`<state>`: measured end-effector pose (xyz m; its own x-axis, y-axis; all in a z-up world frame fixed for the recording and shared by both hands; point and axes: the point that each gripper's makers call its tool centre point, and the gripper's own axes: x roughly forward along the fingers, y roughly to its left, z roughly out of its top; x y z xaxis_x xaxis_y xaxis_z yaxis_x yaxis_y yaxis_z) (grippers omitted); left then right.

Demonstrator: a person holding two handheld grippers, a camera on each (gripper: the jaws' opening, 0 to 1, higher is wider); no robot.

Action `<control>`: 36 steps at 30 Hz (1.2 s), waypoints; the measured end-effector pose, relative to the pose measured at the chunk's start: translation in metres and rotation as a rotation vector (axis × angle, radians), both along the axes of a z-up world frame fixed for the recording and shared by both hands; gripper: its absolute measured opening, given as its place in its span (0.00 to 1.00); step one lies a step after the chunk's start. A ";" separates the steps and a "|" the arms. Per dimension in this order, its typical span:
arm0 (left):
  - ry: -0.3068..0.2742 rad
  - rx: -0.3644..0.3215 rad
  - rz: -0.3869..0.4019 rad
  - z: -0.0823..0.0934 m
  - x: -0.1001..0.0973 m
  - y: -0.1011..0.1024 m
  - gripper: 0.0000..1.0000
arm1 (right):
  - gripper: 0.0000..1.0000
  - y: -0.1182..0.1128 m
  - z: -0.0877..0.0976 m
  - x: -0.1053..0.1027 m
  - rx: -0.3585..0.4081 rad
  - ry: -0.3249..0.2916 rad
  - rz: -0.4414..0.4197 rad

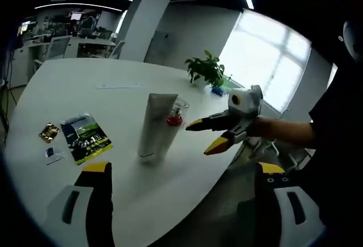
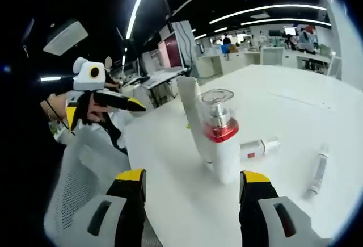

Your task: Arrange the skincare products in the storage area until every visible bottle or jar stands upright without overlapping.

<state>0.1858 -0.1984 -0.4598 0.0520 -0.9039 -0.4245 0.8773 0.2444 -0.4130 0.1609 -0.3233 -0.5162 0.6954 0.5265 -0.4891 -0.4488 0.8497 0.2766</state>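
Both grippers, left and right, hover wide open and empty near the white tube and red-collared pump bottle, standing together upright on the white table, apparently just placed.

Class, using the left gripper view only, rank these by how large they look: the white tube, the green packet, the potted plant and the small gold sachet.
1. white tube
2. green packet
3. potted plant, though it stands farther from the camera, so its place against the packet is unsure
4. gold sachet
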 end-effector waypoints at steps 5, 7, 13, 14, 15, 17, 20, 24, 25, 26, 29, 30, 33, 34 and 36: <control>0.032 0.011 0.021 -0.004 0.002 0.010 0.97 | 0.74 0.001 0.004 -0.012 -0.005 0.011 -0.037; 0.034 0.017 0.025 -0.006 0.003 0.013 0.97 | 0.75 -0.001 0.006 -0.014 -0.008 0.008 -0.064; 0.028 0.025 0.049 -0.007 0.005 0.025 0.98 | 0.82 -0.010 0.016 -0.018 0.019 -0.010 -0.156; 0.028 0.027 0.051 -0.008 0.005 0.026 0.98 | 0.83 -0.010 0.018 -0.020 0.022 -0.009 -0.162; 0.030 0.029 0.054 -0.009 0.006 0.028 0.98 | 0.84 -0.009 0.019 -0.021 0.021 -0.007 -0.165; 0.035 0.024 0.059 -0.009 0.009 0.030 0.98 | 0.85 -0.009 0.023 -0.022 0.013 -0.008 -0.175; 0.034 0.023 0.064 -0.005 0.013 0.032 0.99 | 0.88 -0.014 0.029 -0.019 0.019 -0.016 -0.197; 0.028 0.017 0.078 0.002 0.022 0.032 0.99 | 0.94 -0.019 0.038 -0.012 0.022 -0.041 -0.215; 0.026 0.018 0.078 0.002 0.025 0.033 0.99 | 0.96 -0.020 0.039 -0.011 0.022 -0.046 -0.218; 0.023 0.022 0.075 0.003 0.027 0.032 0.99 | 0.99 -0.021 0.039 -0.010 0.020 -0.053 -0.221; 0.011 0.033 0.058 0.005 0.027 0.030 0.99 | 0.99 -0.024 0.039 -0.008 0.018 -0.057 -0.236; 0.009 0.033 0.053 0.006 0.027 0.031 0.99 | 0.99 -0.023 0.038 -0.009 0.015 -0.054 -0.237; 0.011 0.024 0.050 0.006 0.029 0.032 0.99 | 0.99 -0.018 0.033 -0.011 -0.006 -0.032 -0.221; 0.014 0.023 0.053 0.006 0.029 0.033 0.99 | 0.99 -0.015 0.034 -0.011 -0.012 -0.032 -0.211; 0.025 0.027 0.065 0.007 0.030 0.036 0.99 | 0.99 -0.013 0.035 -0.012 -0.023 -0.046 -0.205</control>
<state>0.2158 -0.1628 -0.4532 0.0996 -0.8872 -0.4505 0.8488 0.3120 -0.4269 0.1494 -0.3361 -0.4808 0.8087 0.3609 -0.4645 -0.2776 0.9303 0.2396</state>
